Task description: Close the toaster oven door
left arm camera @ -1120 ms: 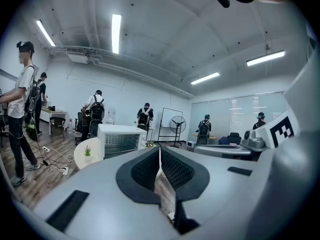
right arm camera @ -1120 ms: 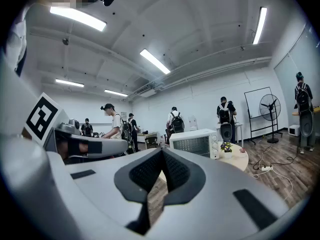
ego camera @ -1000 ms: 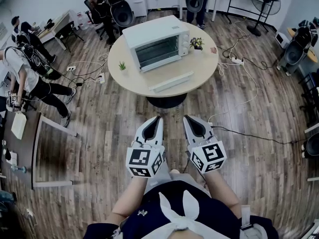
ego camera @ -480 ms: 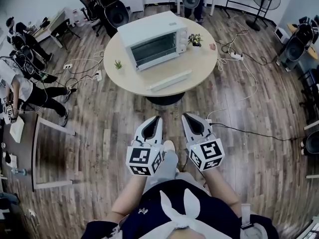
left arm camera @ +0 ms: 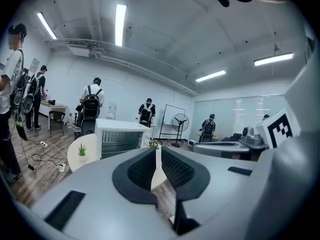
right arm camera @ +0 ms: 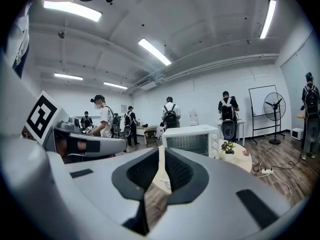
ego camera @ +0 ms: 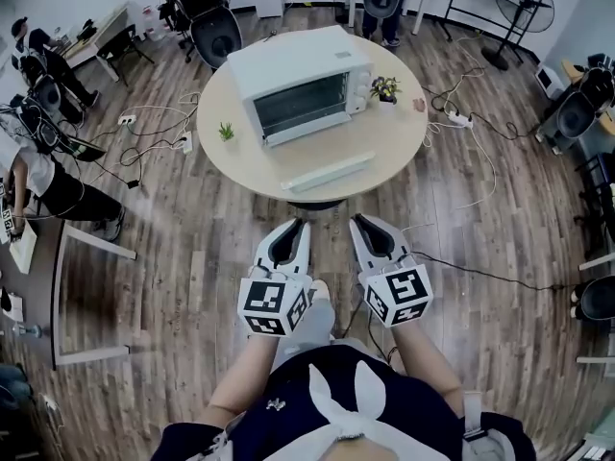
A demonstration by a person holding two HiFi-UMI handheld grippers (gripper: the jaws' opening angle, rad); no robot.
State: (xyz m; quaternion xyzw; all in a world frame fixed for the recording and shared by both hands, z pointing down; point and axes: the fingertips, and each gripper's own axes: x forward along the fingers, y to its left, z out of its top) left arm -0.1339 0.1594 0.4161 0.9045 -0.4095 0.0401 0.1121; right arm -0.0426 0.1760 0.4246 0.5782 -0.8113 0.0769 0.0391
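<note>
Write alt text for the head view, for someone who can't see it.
Seen from above, a person holds the left gripper, shut, and the right gripper, empty with jaws opening, toward a round beige table. On it stand a white toaster oven, a small green plant and a potted flowering plant.

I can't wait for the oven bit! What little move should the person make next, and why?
Probably a step forward toward the round table. The left hand-held gripper and the right hand-held gripper hang over the floor, well short of the toaster oven. The left is shut; the right's jaws are opening, nothing between them.
</note>
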